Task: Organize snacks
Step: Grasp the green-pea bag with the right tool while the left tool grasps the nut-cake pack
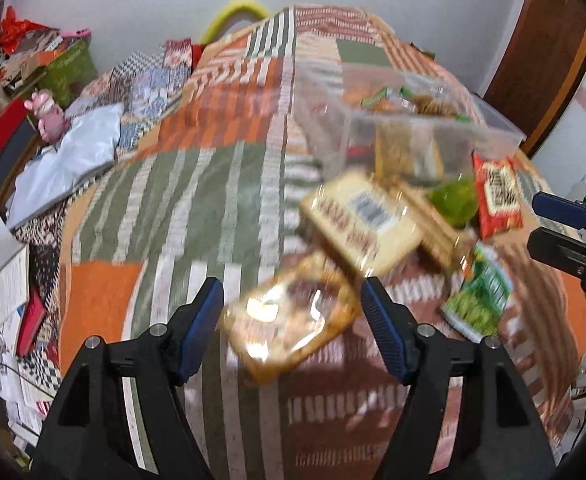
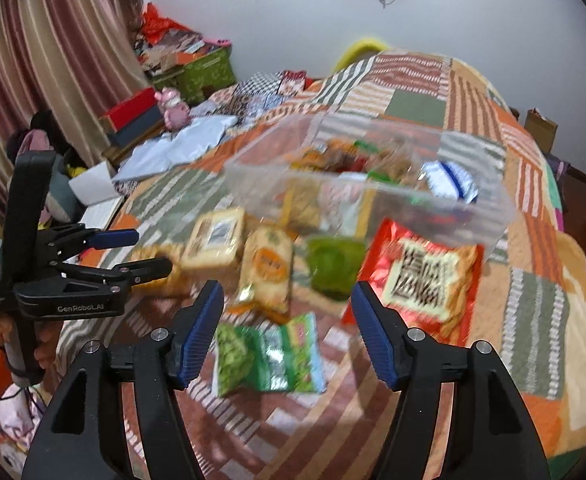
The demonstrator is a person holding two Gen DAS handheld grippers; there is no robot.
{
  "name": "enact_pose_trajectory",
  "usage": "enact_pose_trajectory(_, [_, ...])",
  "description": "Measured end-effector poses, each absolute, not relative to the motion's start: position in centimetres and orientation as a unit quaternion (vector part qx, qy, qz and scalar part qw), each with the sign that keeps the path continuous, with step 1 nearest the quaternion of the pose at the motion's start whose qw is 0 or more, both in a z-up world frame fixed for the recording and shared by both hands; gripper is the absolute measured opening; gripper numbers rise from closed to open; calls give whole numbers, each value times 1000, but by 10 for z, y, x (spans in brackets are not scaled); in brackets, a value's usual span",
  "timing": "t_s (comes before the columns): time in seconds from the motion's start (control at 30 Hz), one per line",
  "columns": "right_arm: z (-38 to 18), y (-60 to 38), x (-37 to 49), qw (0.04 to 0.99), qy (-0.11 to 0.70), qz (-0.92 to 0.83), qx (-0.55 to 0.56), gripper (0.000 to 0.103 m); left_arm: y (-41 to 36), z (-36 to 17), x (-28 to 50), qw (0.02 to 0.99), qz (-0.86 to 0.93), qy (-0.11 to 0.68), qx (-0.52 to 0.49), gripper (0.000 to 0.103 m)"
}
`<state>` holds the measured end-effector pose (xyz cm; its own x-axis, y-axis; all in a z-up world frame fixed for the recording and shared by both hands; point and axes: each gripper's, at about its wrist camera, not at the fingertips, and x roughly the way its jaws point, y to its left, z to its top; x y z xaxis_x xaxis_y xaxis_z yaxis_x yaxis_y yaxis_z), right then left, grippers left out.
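A clear plastic box [image 1: 501, 124] [image 2: 473, 216] with several snack packs inside stands on the patchwork quilt. In front of it lie loose packs: a red one [image 1: 497, 200] [image 2: 425, 276], a green one [image 2: 335, 264], a beige labelled one [image 1: 361, 220] [image 2: 215, 240], an orange-yellow one [image 2: 267, 276] and a green pea bag [image 1: 481, 296] [image 2: 269, 356]. My left gripper [image 1: 293, 308] [image 2: 153, 251] is open above a tan pack [image 1: 289, 328]; its pads look clear of it. My right gripper [image 2: 289, 320] [image 1: 533, 220] is open over the pea bag, holding nothing.
The quilt [image 1: 197, 200] covers a bed. Off its left edge sit a white bag [image 1: 73, 156], a pink figurine [image 2: 173, 110], a red box [image 2: 133, 110], a green box [image 2: 209, 74] and books. A striped curtain [image 2: 53, 60] hangs behind them. A person's hand [image 2: 45, 344] holds the left gripper.
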<state>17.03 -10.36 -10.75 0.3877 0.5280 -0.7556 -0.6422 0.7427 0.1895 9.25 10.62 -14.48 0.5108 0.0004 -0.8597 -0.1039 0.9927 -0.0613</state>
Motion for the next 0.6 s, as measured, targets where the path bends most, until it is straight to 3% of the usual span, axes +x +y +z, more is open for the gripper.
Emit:
enact_pose_trajectory(0.1, [-121,-99,165,820,441,358,-74,66,106,-149,87,870,31,489,-47,82])
enact_pose_trajectory(0.2, [-131,-95,160,810,454,363,-81,66,102,-151,86,870,21,491,-43,87])
enact_pose_trajectory(0.4, [-146,-90,154,794,474,370,-87,67,100,-152,95,874,17,486,-16,88])
enact_pose_trajectory(0.6, [-155,-85,153,790,480,367,-97,74,104,-154,112,868,-10,494,-41,89])
